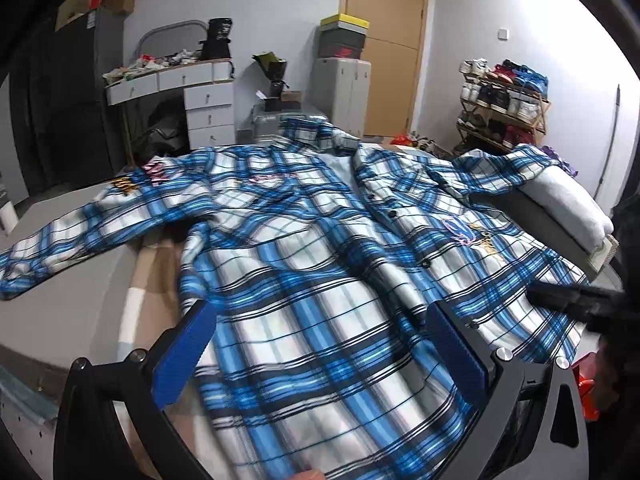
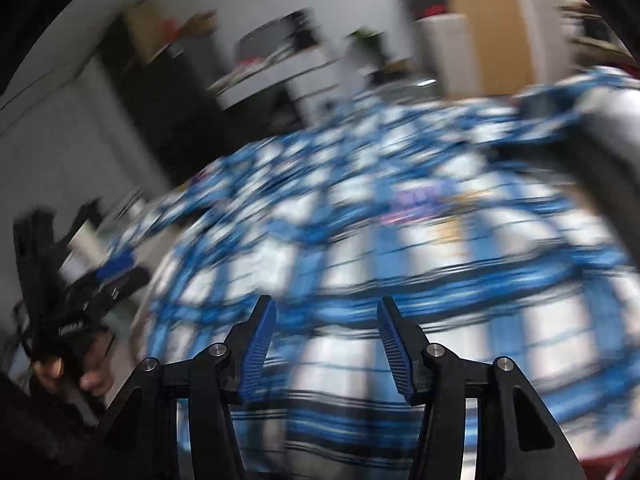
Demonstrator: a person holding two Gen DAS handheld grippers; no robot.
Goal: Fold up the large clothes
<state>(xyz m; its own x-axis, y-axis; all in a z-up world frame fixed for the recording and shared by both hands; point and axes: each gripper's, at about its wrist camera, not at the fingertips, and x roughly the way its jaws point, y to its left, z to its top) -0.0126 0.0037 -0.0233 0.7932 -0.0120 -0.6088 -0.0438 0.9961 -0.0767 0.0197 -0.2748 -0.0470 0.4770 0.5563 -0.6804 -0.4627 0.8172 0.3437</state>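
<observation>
In the left wrist view, the blue-and-white plaid button-up shirt (image 1: pixel 320 240) lies spread front-up across the bed (image 1: pixel 80 300), collar toward twelve o'clock, one sleeve trailing to nine o'clock. The left gripper (image 1: pixel 320 344) hovers at six o'clock over the hem, fingers wide apart and empty.

In the right wrist view, heavily blurred, the right gripper (image 2: pixel 326 340) stands parted above the shirt, holding nothing. The risk: at this speed the fingers may snag one layer only, dragging the spread cloth askew.

Pale walls, wooden door (image 1: pixel 386 40), white drawers (image 1: pixel 210 106), shoe rack (image 1: pixel 504 104).
</observation>
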